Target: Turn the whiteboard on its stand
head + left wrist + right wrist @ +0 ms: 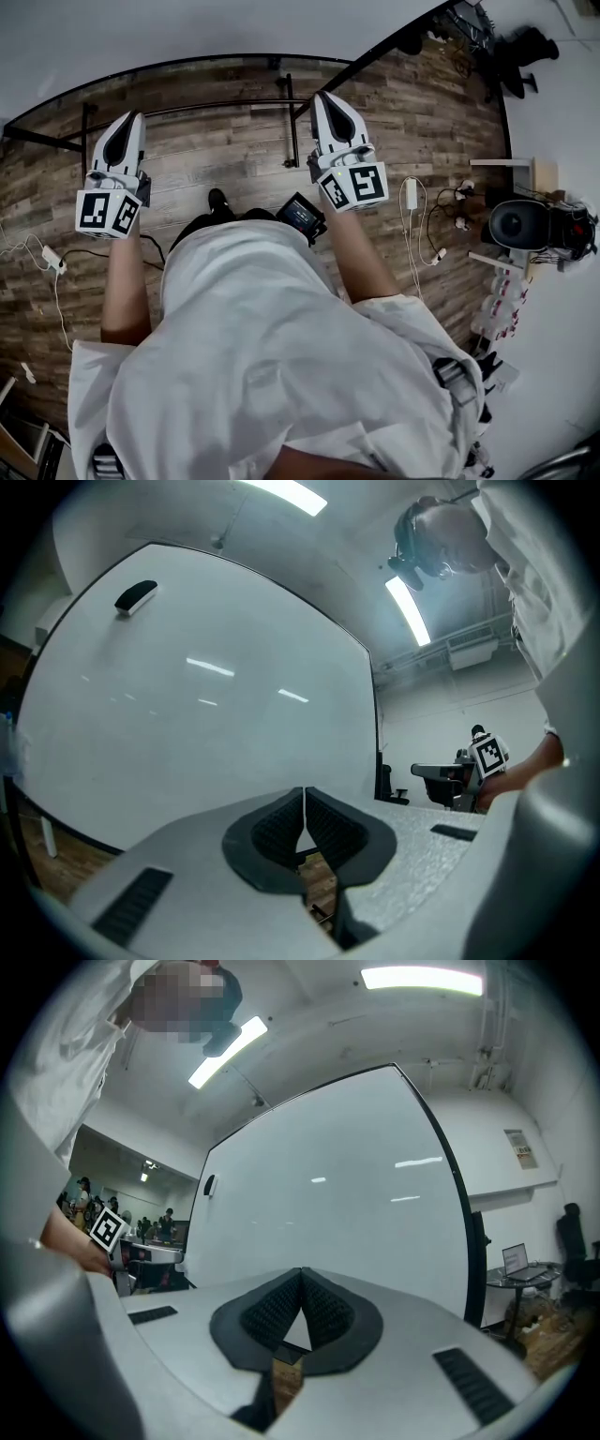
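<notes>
The whiteboard stands just ahead of me, a big white panel in a thin black frame, on a black stand whose foot bars rest on the wood floor. It fills the left gripper view and the right gripper view. A small black eraser clings near one upper corner. My left gripper and right gripper are held out side by side, their tips close to the board's face. Both are shut, pads meeting, with nothing between them. I cannot tell whether either touches the board.
White cables and a power strip lie on the floor at the left, more cable and an adapter at the right. A black round device sits by the right wall. A desk stands right of the board.
</notes>
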